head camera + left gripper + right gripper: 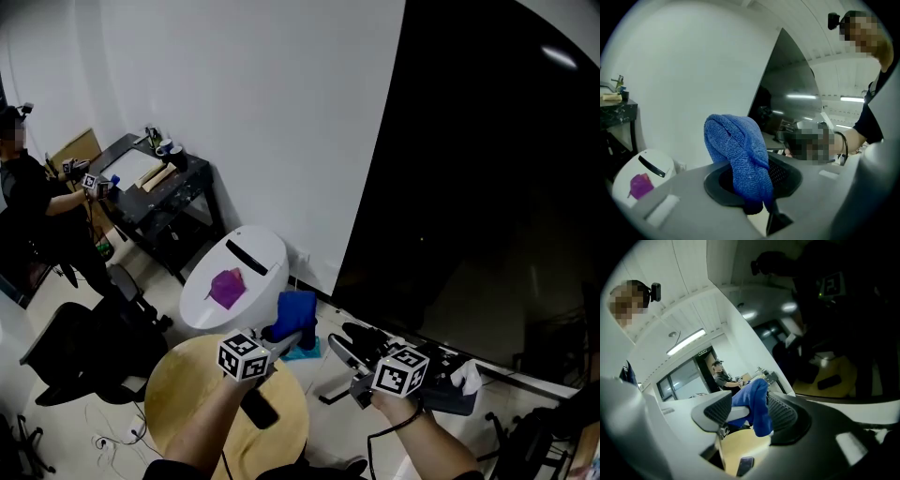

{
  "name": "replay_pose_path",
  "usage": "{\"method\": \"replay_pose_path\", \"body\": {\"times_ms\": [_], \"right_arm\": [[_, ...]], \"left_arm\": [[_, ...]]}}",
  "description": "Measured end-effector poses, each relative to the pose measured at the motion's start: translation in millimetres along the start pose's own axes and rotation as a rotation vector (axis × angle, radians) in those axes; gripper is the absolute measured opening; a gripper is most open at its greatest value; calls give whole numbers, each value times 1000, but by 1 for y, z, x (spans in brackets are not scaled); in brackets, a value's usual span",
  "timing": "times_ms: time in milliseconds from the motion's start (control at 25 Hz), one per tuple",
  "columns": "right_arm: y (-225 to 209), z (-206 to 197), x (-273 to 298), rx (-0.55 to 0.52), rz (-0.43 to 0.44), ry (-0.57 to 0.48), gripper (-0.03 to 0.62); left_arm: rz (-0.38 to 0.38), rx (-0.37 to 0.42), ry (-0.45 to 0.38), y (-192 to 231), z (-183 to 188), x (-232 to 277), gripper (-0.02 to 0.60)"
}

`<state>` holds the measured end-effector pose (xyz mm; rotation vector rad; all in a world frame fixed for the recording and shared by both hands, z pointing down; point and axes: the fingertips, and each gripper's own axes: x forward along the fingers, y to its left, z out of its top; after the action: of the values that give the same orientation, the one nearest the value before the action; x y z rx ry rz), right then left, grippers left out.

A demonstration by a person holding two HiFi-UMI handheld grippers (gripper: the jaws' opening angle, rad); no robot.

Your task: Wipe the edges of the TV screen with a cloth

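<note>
Blue cloth (pixel 296 315) clamped in your left gripper (pixel 289 331), right jaws spread, low by the TV screen (pixel 487 187)

The dark TV screen fills the right of your head view, and you are working down near its lower left corner. Your left forearm (pixel 202 424) reaches forward over the round wooden table (pixel 178 380), with its gripper close to level and angled towards the screen. Your right forearm (pixel 429 442) comes in from the lower right, and the right gripper (pixel 354 345) points leftward at the cloth, just beside the left one. Your left jaws are clenched on the cloth, which bunches up above them. Your right jaws stand wide apart, and the cloth shows in the gap between their pads (pixel 717 411), not squeezed by them
</note>
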<state>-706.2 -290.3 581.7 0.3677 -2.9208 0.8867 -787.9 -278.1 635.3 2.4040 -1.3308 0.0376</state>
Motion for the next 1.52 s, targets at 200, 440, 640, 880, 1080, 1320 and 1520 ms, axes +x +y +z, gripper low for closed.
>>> {"method": "replay_pose_path", "body": {"times_ms": [200, 440, 640, 880, 1080, 1320, 1520], "right_arm": [[-11, 6, -31, -9, -60, -26, 252], [-18, 20, -62, -40, -103, -59, 252], [-17, 36, -83, -50, -118, -94, 252], [-16, 49, -100, -70, -122, -118, 252], [-11, 65, -111, -94, -119, -138, 252], [-1, 83, -121, -124, -116, -166, 252], [3, 102, -130, -152, -98, -182, 252]], "left_arm": [[82, 98, 118, 22, -6, 30, 81], [115, 144, 193, 38, 0, 68, 80], [112, 161, 212, 36, 5, 87, 80], [103, 212, 215, 29, 19, 91, 80], [111, 247, 205, 21, 37, 88, 80], [122, 292, 188, 14, 61, 79, 80], [139, 340, 154, 6, 98, 78, 80]]}}
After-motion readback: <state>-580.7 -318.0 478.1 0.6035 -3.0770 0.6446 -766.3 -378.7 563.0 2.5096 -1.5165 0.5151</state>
